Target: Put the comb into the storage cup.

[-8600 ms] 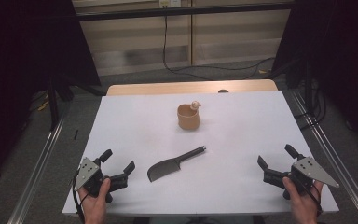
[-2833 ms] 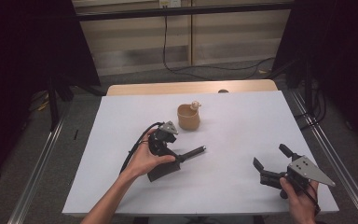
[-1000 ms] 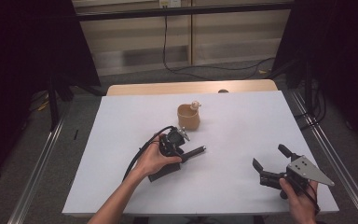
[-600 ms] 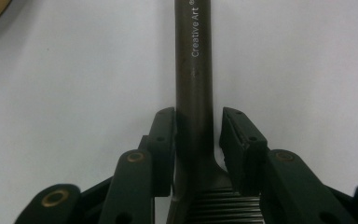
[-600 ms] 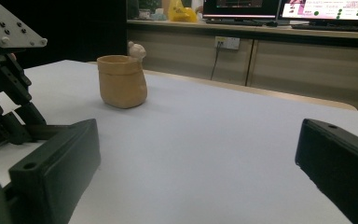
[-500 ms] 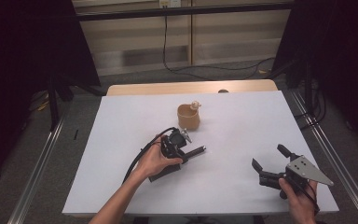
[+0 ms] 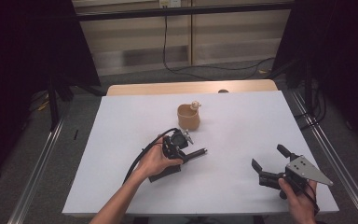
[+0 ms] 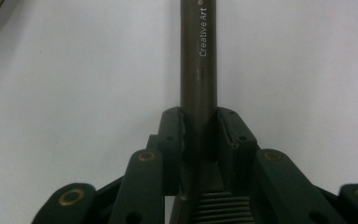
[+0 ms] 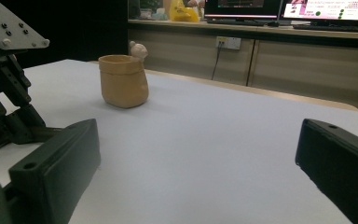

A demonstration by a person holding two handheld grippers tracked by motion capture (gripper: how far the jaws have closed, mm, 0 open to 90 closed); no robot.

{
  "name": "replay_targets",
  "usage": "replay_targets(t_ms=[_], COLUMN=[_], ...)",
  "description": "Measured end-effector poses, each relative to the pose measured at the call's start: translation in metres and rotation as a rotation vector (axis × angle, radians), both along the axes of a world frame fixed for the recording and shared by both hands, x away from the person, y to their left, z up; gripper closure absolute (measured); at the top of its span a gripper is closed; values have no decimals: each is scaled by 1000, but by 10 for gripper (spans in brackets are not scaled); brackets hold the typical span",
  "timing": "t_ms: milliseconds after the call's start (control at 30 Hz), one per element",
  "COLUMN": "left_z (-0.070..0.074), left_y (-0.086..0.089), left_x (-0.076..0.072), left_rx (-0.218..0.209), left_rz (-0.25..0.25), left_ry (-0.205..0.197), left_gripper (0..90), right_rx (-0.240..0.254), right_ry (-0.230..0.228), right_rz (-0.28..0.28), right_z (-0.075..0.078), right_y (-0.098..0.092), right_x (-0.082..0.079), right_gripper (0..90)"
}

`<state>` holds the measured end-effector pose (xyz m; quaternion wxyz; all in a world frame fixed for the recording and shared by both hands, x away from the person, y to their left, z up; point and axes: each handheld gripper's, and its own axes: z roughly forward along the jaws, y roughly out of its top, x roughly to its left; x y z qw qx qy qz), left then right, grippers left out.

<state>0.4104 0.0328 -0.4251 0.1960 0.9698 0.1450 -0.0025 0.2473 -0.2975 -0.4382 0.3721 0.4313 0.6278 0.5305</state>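
Since the earliest frame, your left gripper (image 7: 182, 148) has come from the near-left corner of the surface (image 7: 121, 121) to the palette knife (image 7: 196, 153) at its middle, and its fingers (image 8: 172, 135) have just been closing; they now clamp the dark handle, printed "Creative Art", squarely between the pads. The knife lies flat on the white surface, its handle end pointing toward the right, its blade (image 7: 164, 171) under your hand, just short of the tan clay cup (image 7: 188, 116). Your right gripper (image 7: 271, 164) rests near the front-right edge, well apart from the knife, fingers (image 9: 56, 168) spread wide with nothing between them.

Risks from here, as I judge them: the handle is round and smooth, so it may roll or slide in the pads when you lift, letting the blade droop. The grip sits away from the blade, so the heavier end could swing down. Lifting toward the cup could knock it over, since it stands close behind.
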Motion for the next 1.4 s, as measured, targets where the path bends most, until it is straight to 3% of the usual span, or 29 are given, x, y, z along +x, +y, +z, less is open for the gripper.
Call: replay_targets(t_ms=[433,800,1067,1400], left_z=[0,2,9,15], left_y=[1,9,19,31], left_x=[3,8,11,13], left_rx=[-13,-42,-109,-198], left_rz=[9,32,73,112], left_ry=[23,74,78,48], left_gripper=[730,732,731,732], right_rx=[-1,1,2,2], right_ry=[3,5,1,3], right_rz=[9,6,6,6], right_z=[0,-1,0,0], right_y=[0,0,-1,0], right_x=[0,1,0,0], right_gripper=[0,0,0,0])
